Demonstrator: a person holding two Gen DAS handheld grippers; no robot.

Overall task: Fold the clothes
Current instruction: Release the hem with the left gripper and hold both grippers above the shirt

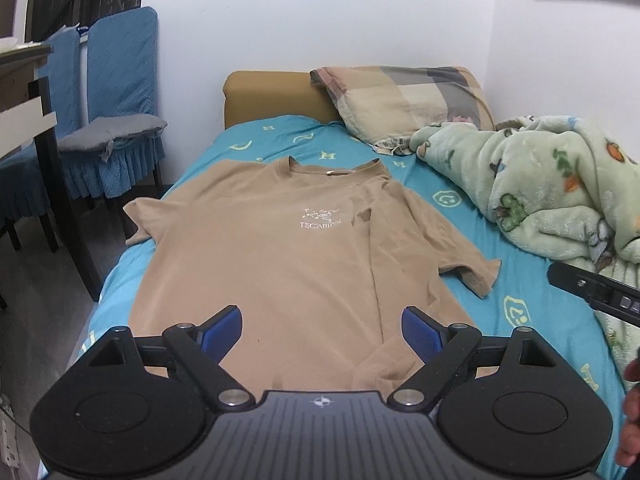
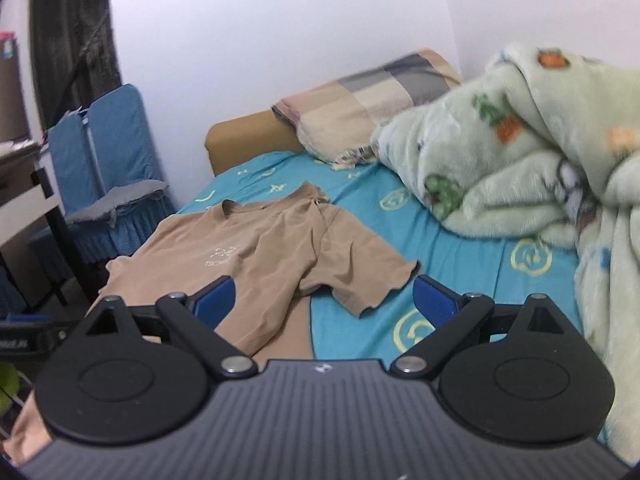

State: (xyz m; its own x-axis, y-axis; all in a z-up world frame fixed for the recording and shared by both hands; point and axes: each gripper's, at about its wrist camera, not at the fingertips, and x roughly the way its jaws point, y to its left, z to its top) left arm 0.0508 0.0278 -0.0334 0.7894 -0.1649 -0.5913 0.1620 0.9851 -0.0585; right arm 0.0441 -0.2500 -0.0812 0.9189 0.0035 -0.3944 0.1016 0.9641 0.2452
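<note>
A tan T-shirt (image 1: 280, 256) with a small white chest print lies face up on the blue bedsheet (image 1: 532, 280), collar toward the headboard, both sleeves spread. My left gripper (image 1: 322, 326) is open above the shirt's lower hem, nothing between its blue pads. In the right wrist view the same T-shirt (image 2: 264, 252) lies ahead and to the left. My right gripper (image 2: 324, 298) is open above the right sleeve and the sheet (image 2: 460, 240) beside it, holding nothing. The right gripper's black body (image 1: 592, 290) shows at the right edge of the left wrist view.
A green fleece blanket (image 1: 552, 188) is heaped on the bed's right side. A plaid pillow (image 1: 404, 100) leans on the tan headboard (image 1: 272, 96). Blue-covered chairs (image 1: 116, 120) and a table edge (image 1: 24, 80) stand left of the bed. A hand (image 1: 632, 412) shows at the right.
</note>
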